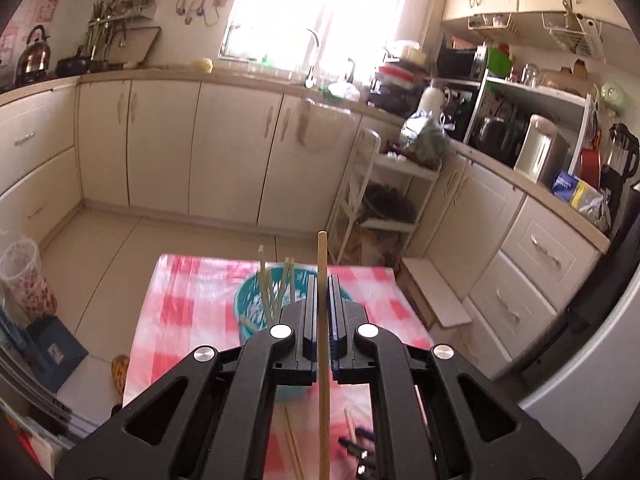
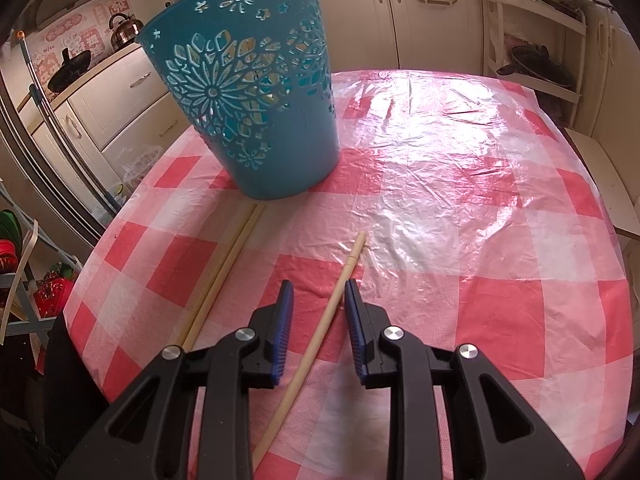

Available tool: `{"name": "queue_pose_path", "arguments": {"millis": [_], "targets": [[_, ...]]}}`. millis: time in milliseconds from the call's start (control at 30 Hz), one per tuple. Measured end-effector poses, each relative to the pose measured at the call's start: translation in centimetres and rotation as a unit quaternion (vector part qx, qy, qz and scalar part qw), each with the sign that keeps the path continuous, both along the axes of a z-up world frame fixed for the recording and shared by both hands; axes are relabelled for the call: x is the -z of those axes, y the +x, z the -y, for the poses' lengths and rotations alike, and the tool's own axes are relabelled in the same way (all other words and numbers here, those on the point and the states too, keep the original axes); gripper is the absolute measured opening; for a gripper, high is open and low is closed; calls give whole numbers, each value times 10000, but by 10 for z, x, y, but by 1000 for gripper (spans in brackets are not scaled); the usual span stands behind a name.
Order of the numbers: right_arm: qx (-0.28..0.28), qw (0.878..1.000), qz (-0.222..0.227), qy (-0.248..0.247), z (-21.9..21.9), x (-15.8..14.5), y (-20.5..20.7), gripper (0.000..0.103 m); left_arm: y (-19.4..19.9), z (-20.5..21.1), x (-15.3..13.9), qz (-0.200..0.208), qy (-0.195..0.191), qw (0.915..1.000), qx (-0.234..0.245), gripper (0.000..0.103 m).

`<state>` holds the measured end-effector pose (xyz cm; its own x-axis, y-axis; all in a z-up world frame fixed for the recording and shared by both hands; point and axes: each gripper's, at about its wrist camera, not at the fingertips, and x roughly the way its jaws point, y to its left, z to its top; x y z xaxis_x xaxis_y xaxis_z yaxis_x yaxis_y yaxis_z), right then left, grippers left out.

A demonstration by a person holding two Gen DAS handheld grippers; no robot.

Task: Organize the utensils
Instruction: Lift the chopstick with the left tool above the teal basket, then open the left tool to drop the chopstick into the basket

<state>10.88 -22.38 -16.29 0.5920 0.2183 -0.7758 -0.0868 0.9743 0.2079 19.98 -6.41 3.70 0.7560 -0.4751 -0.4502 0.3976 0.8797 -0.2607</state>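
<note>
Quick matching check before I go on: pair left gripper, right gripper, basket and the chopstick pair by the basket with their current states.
Things:
1. left gripper
2. right gripper
3. basket
4. chopstick pair

States:
A. upright on the tablecloth, chopsticks inside
B. open, a single chopstick lying between its fingers
C. lying side by side on the tablecloth
D. shut on a chopstick

Pairs: 1-D, 2-B, 3-A, 4-C

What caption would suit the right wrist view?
Open right hand-held gripper straddling a pale wooden chopstick on the red-checked tablecloth, near a teal cut-out plastic basket.
</note>
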Motion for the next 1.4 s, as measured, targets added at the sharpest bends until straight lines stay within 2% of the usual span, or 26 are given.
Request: {"name": "queue_pose_path", "arguments": {"millis": [200, 333, 533, 767, 900, 933, 967, 1033, 1100, 1200, 1267, 1400], "targets": [[-10, 10000, -22, 68, 4, 0, 2, 27, 64, 28, -11, 629, -278, 9955, -652, 5], [-39, 9999, -29, 111, 5, 0, 3, 29, 98, 45, 3, 805, -153, 9916, -1002, 5], [-39, 9998, -60, 190, 6, 0, 6, 30, 119, 61, 25, 687, 85, 9925, -1009, 5], [-30, 9999, -40, 145, 5, 0, 6, 32, 115, 70, 35, 429, 471, 9942, -866, 5], [-28, 9999, -35, 105, 3, 0, 6, 32, 110, 61, 39, 141, 630, 9946, -818, 7], [-30, 9999, -33, 93, 2, 0, 6, 32, 107, 57, 40, 102, 670, 9942, -836, 9], [-36, 10000, -30, 82, 2, 0, 6, 32, 102, 51, 41, 79, 704, 9936, -881, 16], [-47, 9999, -26, 114, 2, 0, 5, 32, 87, 35, 42, 113, 721, 9919, -1039, 32], [-36, 9997, -48, 238, 6, 1, 5, 32, 64, 12, 44, 279, 717, 9883, -1321, 55], [67, 9989, -95, 463, 15, 1, 3, 32, 31, -23, 55, 428, 763, 9811, -1725, 68], [102, 9990, -76, 436, 15, 1, 1, 32, 16, -45, 73, 337, 821, 9769, -1945, 75], [117, 9998, 60, -146, -1, 0, -1, 32, 10, -73, 136, -448, 1123, 9732, -1956, 78]]}}
